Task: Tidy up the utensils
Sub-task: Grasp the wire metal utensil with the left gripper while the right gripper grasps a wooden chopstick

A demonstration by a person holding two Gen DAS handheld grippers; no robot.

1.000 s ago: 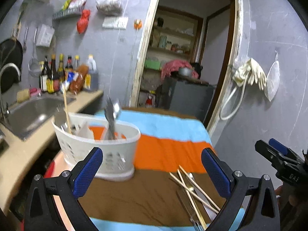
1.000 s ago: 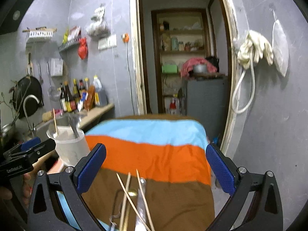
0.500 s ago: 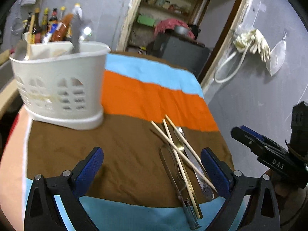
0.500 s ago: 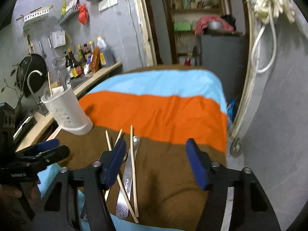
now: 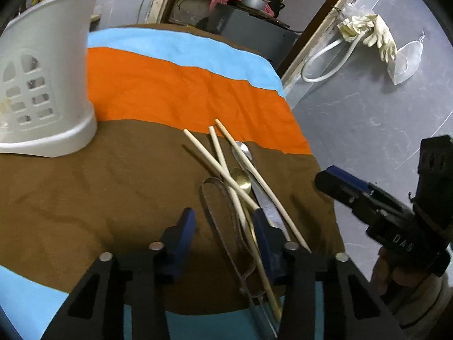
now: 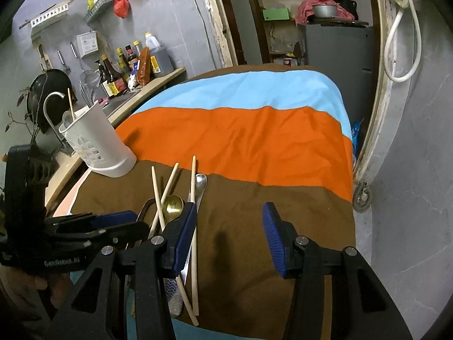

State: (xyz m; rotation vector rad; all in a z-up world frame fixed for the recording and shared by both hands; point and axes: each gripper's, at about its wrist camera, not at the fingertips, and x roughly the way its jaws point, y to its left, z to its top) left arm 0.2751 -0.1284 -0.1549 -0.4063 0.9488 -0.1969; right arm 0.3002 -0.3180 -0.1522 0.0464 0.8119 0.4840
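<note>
Loose utensils lie crossed on the brown stripe of the cloth: wooden chopsticks [image 5: 218, 164] [image 6: 193, 187], a gold spoon [image 5: 240, 180] [image 6: 173, 202], a silver spoon [image 5: 241, 148] [image 6: 201, 181] and a thin steel looped utensil [image 5: 211, 198]. A white perforated holder [image 5: 48, 93] [image 6: 93, 144] stands at the far left with a chopstick in it. My left gripper [image 5: 223, 215] hangs low over the pile, its jaws closing. The looped utensil and one chopstick lie between them, not pinched. My right gripper [image 6: 230, 209] is closing over bare cloth just right of the pile.
The striped cloth [image 6: 240, 141] covers the table, which drops off at its right edge near the grey wall. A sink counter with bottles [image 6: 127, 68] lies behind the holder. A doorway with a grey cabinet [image 6: 337, 56] is at the back.
Both grippers have dropped and tipped down toward the utensil pile. Their jaws have narrowed from wide open to a much smaller gap.
</note>
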